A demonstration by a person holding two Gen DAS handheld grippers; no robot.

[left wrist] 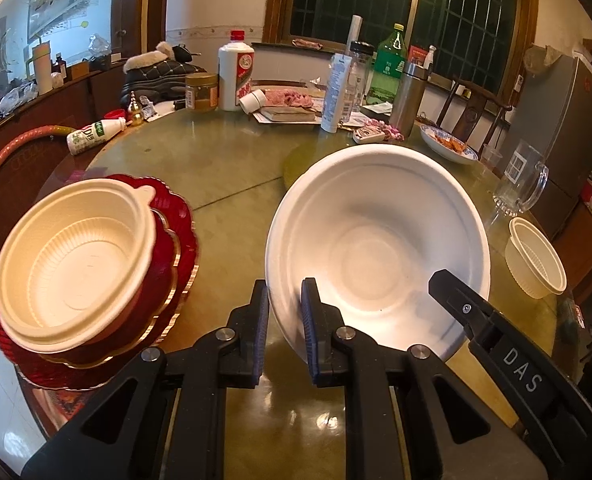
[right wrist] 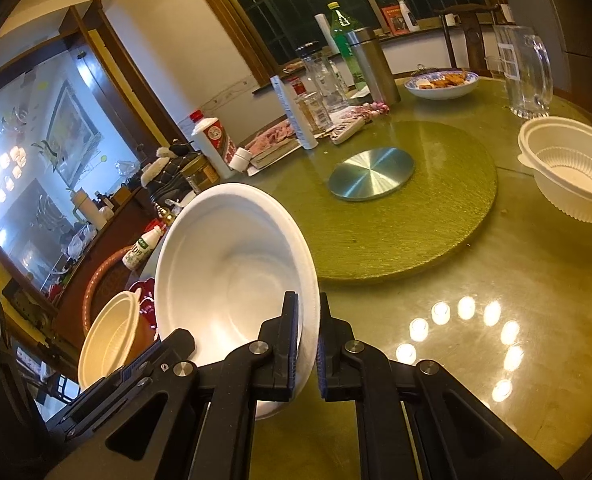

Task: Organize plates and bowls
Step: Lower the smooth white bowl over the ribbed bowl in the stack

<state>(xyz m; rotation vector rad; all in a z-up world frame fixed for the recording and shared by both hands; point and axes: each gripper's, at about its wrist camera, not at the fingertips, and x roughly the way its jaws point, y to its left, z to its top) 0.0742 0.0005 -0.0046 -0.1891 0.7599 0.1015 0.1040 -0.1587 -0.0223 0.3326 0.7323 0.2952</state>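
Clamping the white bowl [left wrist: 380, 240] from both sides, I have my left gripper [left wrist: 283, 320] pinched on its near-left rim and my right gripper [right wrist: 309, 332] pinched on the opposite rim, one pad inside and one outside at each grip. The bowl hangs tilted above the table [right wrist: 496, 280], its hollow facing the left camera. In the left view my right gripper's black finger [left wrist: 468, 308] reaches in over the bowl's right edge.

Just left of my left gripper, a cream bowl [left wrist: 76, 264] sits nested in a red bowl [left wrist: 156, 280] on a red scalloped plate [left wrist: 184, 220] at the table's edge. Off to the right, well apart, another cream bowl [right wrist: 568, 168] rests on the table, near a glass mug [right wrist: 528, 72]. Between them lies the round turntable [right wrist: 436, 220] with a metal disc [right wrist: 370, 174] at its centre. Beyond that stand bottles [left wrist: 390, 64], a flask [left wrist: 408, 96] and a dish of food [right wrist: 442, 82].
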